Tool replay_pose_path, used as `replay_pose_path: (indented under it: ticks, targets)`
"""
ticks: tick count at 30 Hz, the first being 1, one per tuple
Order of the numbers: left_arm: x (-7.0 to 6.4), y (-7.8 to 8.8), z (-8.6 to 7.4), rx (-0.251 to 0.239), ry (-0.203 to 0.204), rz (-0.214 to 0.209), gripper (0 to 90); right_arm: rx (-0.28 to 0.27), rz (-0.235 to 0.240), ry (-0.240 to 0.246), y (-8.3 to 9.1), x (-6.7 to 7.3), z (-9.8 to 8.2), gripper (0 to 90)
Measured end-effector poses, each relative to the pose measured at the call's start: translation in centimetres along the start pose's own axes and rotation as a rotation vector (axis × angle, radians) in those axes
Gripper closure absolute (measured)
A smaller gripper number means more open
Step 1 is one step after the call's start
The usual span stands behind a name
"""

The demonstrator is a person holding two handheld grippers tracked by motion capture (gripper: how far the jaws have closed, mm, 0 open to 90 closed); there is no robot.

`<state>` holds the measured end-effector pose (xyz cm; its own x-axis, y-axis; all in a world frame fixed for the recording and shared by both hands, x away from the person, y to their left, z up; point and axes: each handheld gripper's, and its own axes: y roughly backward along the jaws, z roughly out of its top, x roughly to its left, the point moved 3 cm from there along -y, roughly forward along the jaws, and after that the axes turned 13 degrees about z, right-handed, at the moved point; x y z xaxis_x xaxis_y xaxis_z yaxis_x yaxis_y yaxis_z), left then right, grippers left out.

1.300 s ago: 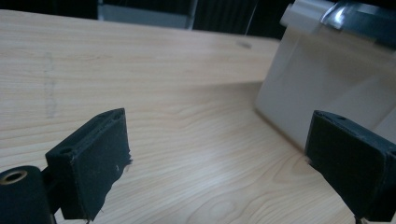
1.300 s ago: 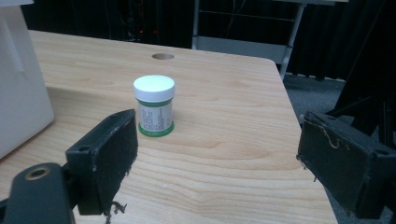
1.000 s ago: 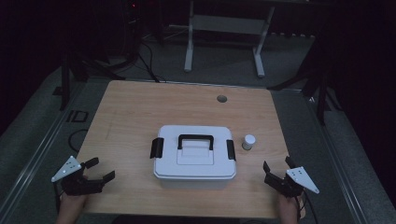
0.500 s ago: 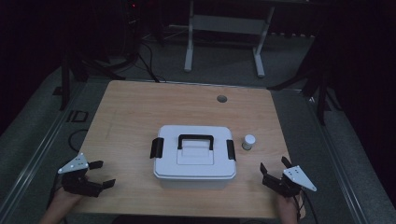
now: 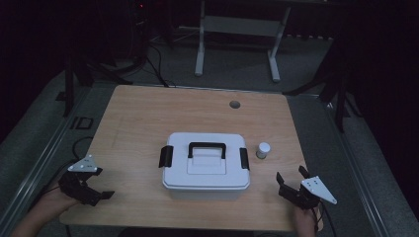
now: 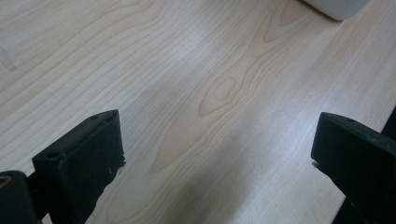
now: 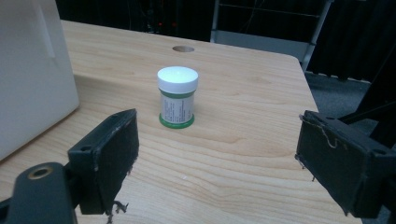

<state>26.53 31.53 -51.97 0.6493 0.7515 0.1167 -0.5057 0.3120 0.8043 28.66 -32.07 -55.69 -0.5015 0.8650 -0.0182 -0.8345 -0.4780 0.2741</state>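
A white lidded box [image 5: 205, 165] with a black handle and black side latches sits shut at the middle of the wooden table [image 5: 148, 113]. A small green jar with a white cap [image 5: 263, 150] stands upright just right of the box. My left gripper [image 5: 94, 187] hovers open over the table's front left corner, well left of the box. My right gripper [image 5: 291, 181] is open near the front right corner, a short way in front of the jar [image 7: 177, 97]. In the right gripper view the box's side [image 7: 32, 74] fills the left. Both grippers hold nothing.
A round cable hole [image 5: 234, 104] lies in the table's far side. Beyond the table stand metal frame legs [image 5: 237, 29] on a dark floor, with cables at the left. The table's front edge runs close under both grippers.
My left gripper has drifted a little toward the table's front left corner and turned. The right gripper has shifted slightly left. Box and jar have not moved.
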Motion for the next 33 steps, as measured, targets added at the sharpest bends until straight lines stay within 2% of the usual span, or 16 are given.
replay_pose_path:
  ticks: [1, 2, 5, 9, 12, 13, 14, 16, 17, 23, 28, 30, 31, 32, 33]
  targets:
    - [0.0, 0.0, 0.0, 0.0, 0.0, 0.0, 1.8, 0.0, 0.0, 0.0, 0.0, 0.0, 0.0, 12.7]
    - [0.0, 0.1, 0.1, 0.038, -0.019, -0.007, 1.8, -0.006, -0.006, -0.005, 0.1, -0.1, 0.0, 12.7]
    - [-0.2, -0.1, 0.3, 0.116, -0.069, 0.008, 1.8, 0.001, -0.005, 0.0, 0.0, 0.0, 0.0, 12.7]
    - [-0.3, -0.3, 0.6, 0.19, -0.121, 0.021, 1.8, 0.004, -0.001, 0.002, 0.0, 0.0, 0.0, 12.8]
    - [-0.2, -0.2, 0.9, 0.228, -0.15, 0.031, 1.9, 0.005, -0.002, -0.001, 0.0, 0.0, 0.0, 12.8]
    - [-0.2, -0.2, 1.0, 0.245, -0.158, 0.021, 1.9, 0.005, -0.002, 0.0, 0.0, 0.0, 0.0, 12.7]
    - [-0.2, -0.2, 1.2, 0.258, -0.175, 0.033, 1.8, 0.005, 0.001, 0.001, 0.0, 0.0, 0.0, 12.7]
    - [-0.3, 0.0, 1.6, 0.277, -0.186, 0.022, 1.9, 0.011, 0.0, 0.005, -0.1, 0.1, 0.0, 12.8]
    - [-0.3, 0.2, 1.8, 0.283, -0.195, 0.032, 1.8, 0.011, 0.001, 0.006, -0.1, 0.1, 0.0, 12.8]
    - [-0.2, 1.0, 2.7, 0.347, -0.228, 0.028, 1.8, 0.01, 0.003, 0.0, -0.1, 0.1, -0.1, 12.7]
    - [-0.6, 1.0, 3.1, 0.432, -0.286, 0.021, 1.8, 0.015, 0.004, -0.002, -0.1, 0.1, -0.1, 12.8]
    - [-0.6, 1.0, 3.3, 0.462, -0.322, 0.018, 1.9, 0.015, 0.005, 0.001, -0.1, 0.1, -0.1, 12.8]
    - [-0.6, 1.0, 3.3, 0.462, -0.322, 0.018, 1.9, 0.015, 0.005, 0.001, -0.1, 0.1, -0.1, 12.8]
    - [-0.6, 0.9, 3.4, 0.494, -0.339, 0.016, 1.9, 0.014, 0.004, 0.0, -0.1, 0.1, -0.1, 12.8]
    - [-0.6, 0.9, 3.5, 0.503, -0.347, 0.015, 1.9, 0.014, 0.004, -0.003, -0.1, 0.1, -0.1, 12.7]
